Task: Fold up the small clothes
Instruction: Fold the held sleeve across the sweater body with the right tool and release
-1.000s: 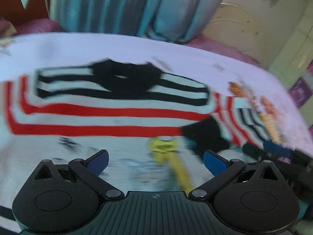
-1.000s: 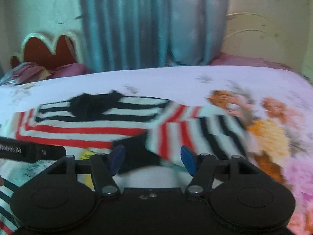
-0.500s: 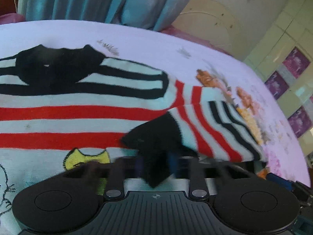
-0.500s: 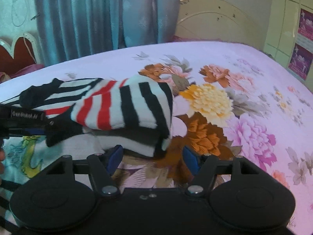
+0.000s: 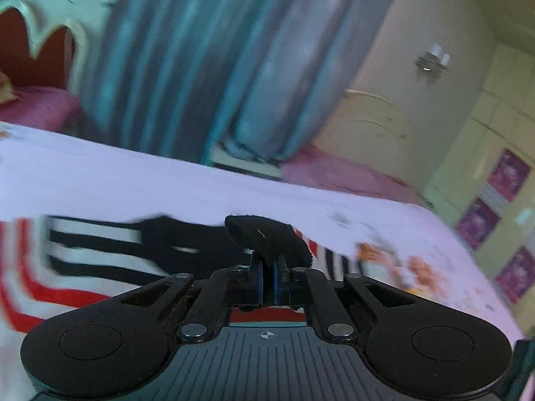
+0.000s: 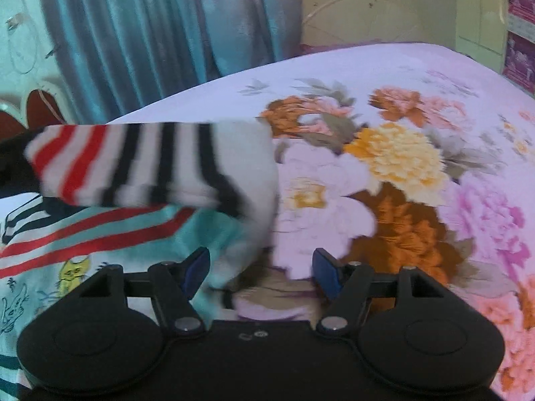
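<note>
A small striped sweater (image 5: 87, 267), white with black and red bands and a black collar, lies on the bed. My left gripper (image 5: 266, 280) is shut on the sweater's black sleeve cuff (image 5: 267, 240) and holds it lifted over the body. In the right wrist view the striped sleeve (image 6: 140, 163) is raised off the bed and stretched to the left above the sweater's body (image 6: 83, 234), which carries a yellow cat print (image 6: 73, 270). My right gripper (image 6: 260, 274) is open and empty, low at the sweater's right edge.
The bed sheet (image 6: 401, 173) is lilac with large orange, yellow and pink flowers to the right of the sweater. Blue curtains (image 5: 207, 67) hang behind the bed, with a cream wall and cabinet doors (image 5: 495, 183) at the right.
My left gripper closed on the black cuff and lifted it up over the sweater's body. The sleeve rose and stretched left. My right gripper stayed open and shifted to the sweater's right edge.
</note>
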### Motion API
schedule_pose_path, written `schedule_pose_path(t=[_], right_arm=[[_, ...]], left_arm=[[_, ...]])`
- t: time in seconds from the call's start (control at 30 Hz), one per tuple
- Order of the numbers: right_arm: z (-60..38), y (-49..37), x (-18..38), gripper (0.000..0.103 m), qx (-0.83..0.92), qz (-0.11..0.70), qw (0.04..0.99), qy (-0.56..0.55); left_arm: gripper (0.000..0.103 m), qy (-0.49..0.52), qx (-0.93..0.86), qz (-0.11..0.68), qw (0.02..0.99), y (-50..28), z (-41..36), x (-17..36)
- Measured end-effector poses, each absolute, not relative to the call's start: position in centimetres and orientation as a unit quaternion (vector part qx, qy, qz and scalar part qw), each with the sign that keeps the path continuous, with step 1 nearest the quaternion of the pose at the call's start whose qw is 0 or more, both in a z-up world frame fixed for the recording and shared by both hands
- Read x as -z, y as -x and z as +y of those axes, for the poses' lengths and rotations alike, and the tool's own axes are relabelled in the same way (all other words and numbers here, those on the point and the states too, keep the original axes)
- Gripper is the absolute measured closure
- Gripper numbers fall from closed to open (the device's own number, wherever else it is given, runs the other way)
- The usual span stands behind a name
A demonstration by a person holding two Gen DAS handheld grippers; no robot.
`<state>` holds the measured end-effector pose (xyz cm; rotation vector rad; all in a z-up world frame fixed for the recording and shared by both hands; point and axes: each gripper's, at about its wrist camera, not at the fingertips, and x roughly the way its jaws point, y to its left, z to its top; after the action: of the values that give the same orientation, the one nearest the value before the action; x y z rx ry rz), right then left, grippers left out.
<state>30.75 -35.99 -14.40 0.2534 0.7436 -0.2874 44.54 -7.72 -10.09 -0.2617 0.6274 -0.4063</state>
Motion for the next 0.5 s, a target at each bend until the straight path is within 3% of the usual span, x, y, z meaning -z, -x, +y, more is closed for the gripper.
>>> schedule_pose_path(t=[0.07, 0.13, 0.37, 0.5], right_arm=[[-35.1, -31.2, 14.6, 0.044, 0.127, 0.366, 0.915, -0.114], [-34.3, -31.7, 15.1, 0.082, 0.111, 0.376, 0.914, -0.109], [-33.3, -31.7, 15.7, 0.088, 0.107, 0.388, 0.913, -0.064], [-33.9, -31.4, 16.1, 0.087, 0.111, 0.398, 0.908, -0.066]], left_arm=[[0.099, 0.124, 0.168, 0.320, 0.924, -44.3, -5.3, 11.2], [0.099, 0.119, 0.144, 0.343, 0.921, -43.8, -3.6, 12.9], [0.099, 0.110, 0.090, 0.399, 0.906, -43.3, -1.8, 18.9], [0.098, 0.090, 0.090, 0.407, 0.904, -42.8, -2.3, 19.3]])
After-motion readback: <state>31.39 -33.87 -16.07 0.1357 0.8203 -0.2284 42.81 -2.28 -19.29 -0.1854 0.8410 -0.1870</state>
